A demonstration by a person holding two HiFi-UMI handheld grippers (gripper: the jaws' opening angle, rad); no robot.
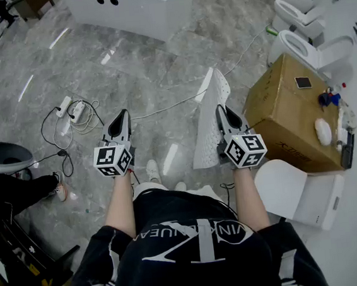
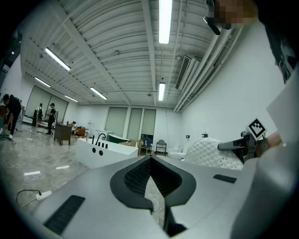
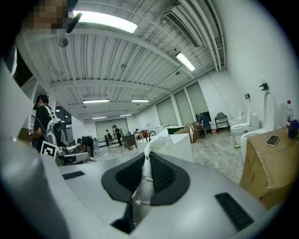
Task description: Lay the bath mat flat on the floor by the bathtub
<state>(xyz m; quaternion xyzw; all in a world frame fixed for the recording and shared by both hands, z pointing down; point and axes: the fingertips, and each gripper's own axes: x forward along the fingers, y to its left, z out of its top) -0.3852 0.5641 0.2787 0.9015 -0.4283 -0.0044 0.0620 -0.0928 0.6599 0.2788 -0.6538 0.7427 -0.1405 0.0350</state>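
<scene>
Right claw [image 1: 220, 110] clenched on bath mat [image 1: 209, 123]; its own view shows white sheet pinched between pads, a fold poking out past the tips [image 3: 159, 140]. Mat hangs edge-on from the grip, long axis running ahead of the claw and back beneath it.

Left claw [image 1: 121, 115] closed, pads meeting at the tips, nothing between. It sits off the mat's left face, apart.

Bathtub [image 1: 139, 10] well ahead, nearer the left claw's line. Judgement: the carry goes forward-left, and the empty claw is better placed to take the free edge.

Unclear: whether the mat's lower end touches the floor [image 1: 153, 78]; its full width is foreshortened. Tub cut off at the frame top.
</scene>
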